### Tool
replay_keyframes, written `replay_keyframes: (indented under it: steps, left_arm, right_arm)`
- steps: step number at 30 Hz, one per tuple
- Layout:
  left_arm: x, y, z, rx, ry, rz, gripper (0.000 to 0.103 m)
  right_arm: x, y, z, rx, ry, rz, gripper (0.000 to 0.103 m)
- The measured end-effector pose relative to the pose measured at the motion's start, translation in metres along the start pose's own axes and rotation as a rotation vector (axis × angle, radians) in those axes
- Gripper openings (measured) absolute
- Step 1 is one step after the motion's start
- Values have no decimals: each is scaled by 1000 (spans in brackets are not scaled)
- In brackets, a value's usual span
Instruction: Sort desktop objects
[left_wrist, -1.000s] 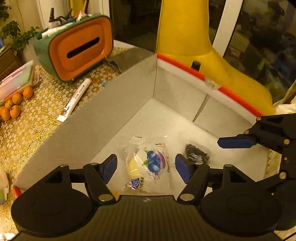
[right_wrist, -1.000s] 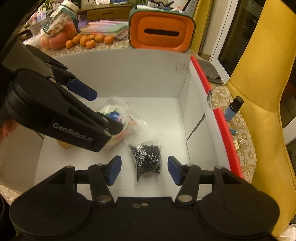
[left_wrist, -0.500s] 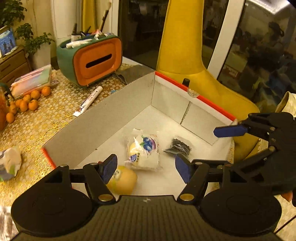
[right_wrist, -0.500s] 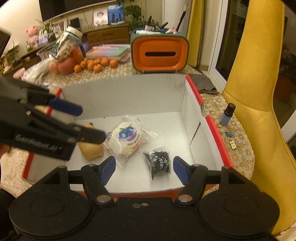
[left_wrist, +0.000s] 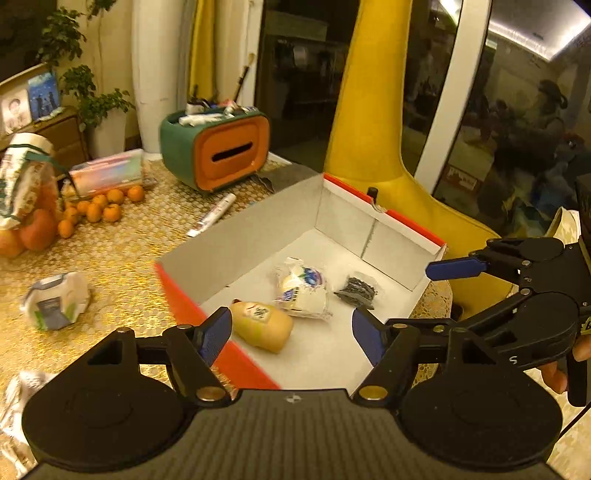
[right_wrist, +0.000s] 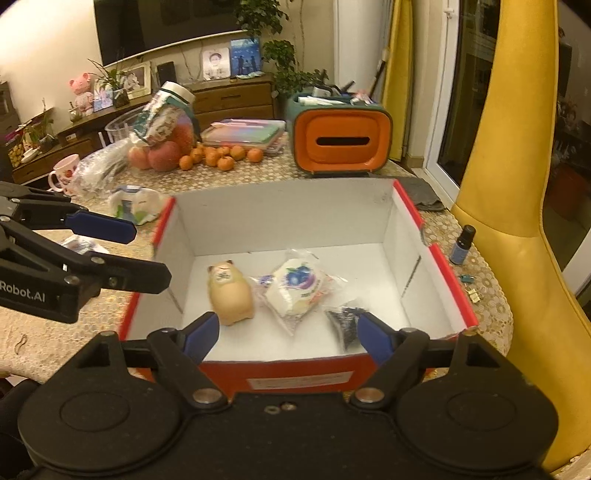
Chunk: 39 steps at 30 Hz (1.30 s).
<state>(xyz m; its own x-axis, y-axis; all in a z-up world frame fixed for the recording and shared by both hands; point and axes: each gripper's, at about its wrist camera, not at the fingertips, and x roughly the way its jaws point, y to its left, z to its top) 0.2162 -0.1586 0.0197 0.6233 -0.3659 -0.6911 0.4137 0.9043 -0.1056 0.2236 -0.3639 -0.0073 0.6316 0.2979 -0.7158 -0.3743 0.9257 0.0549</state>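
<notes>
Red-rimmed box (right_wrist: 454, 291) holding three items sits below both tools, left (left_wrist: 290, 334) and right (right_wrist: 286, 338), each opening and empty.

The left wrist view looks steeply down from above the near left corner of the open red-edged cardboard box (left_wrist: 384, 240), facing across it toward the yellow chair (left_wrist: 373, 147) and the dark window. The right wrist view looks down over the box's near red wall (right_wrist: 295, 373) toward the far room. Both are close and share the box's white inside and the orange-fronted green tissue holder (left_wrist: 218, 151) (right_wrist: 340, 138) on the surface.
</notes>
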Motion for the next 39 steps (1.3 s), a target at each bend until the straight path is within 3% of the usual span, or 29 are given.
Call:
replay_keyframes:
  steps: [7,9,13,17,28,39]
  left_arm:
    - [-36,24,-24,-31,-47,43,78]
    - [-45,32,-32,-45,-56,55,85]
    - [-62,49,-49,-84,-69,72,86]
    - [-75,65,-65,-122,-84,84,99]
    - [-103,105,-106,-197,-122,126,103]
    - [-111,142,-148,-221,-129,207,103]
  right_arm:
    - [-17,32,-3,-25,-37,53,87]
    - [-20,42,-4,-31,-44,70,88]
    - [-23,61,-5,-50,-52,93,91]
    - [-23,79,-5,-55,-57,111,93]
    - [-14,123,-5,-57,-82,153,100]
    - [10,160,1,-66,-77,155,101]
